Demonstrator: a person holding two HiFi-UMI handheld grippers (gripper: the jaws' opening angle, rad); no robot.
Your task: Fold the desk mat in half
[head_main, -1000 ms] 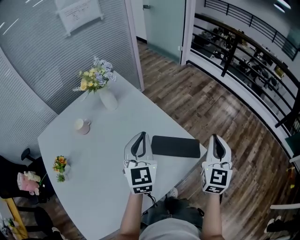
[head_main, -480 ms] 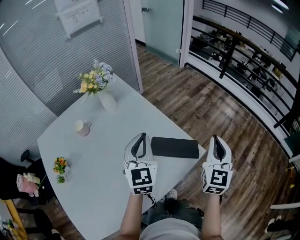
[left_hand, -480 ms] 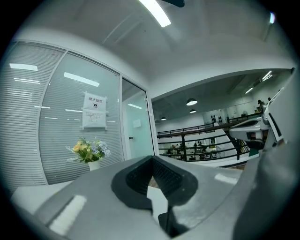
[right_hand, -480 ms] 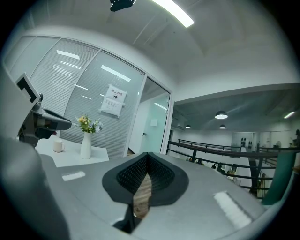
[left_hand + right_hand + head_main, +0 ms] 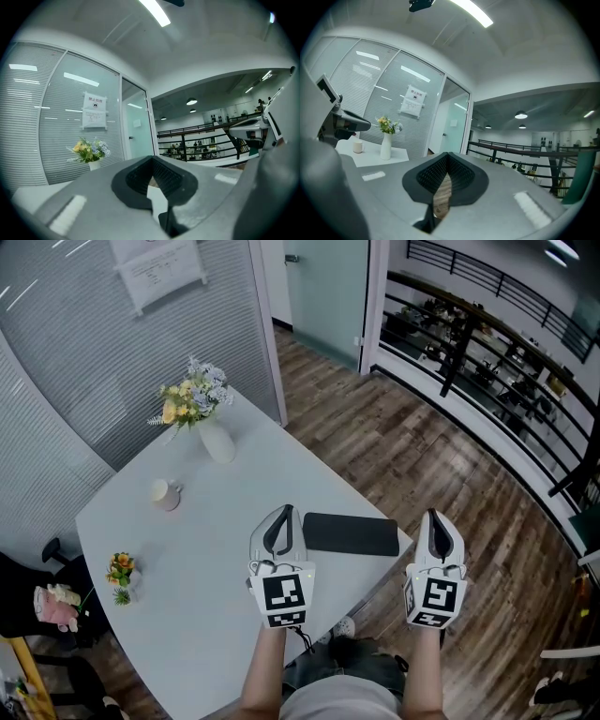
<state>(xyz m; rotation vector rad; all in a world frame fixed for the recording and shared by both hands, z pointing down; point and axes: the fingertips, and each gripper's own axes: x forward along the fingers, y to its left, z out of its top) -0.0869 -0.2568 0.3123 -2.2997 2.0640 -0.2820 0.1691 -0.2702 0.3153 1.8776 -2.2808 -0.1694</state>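
Right then, the black mat (image 5: 350, 533) lay flat near the right corner of the white table (image 5: 187, 559), close to the person. The left gripper (image 5: 283, 514) hung just left of it. The right gripper (image 5: 433, 517) hung past the table edge, over the floor. Both were closed on nothing, maybe ready to start. The vase (image 5: 216, 439), cup (image 5: 165, 493) and little plant (image 5: 121, 573) stood far off to the left, out of the way.

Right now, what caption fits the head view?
Left tool and right tool, both shut, flank a black desk mat on a white table.
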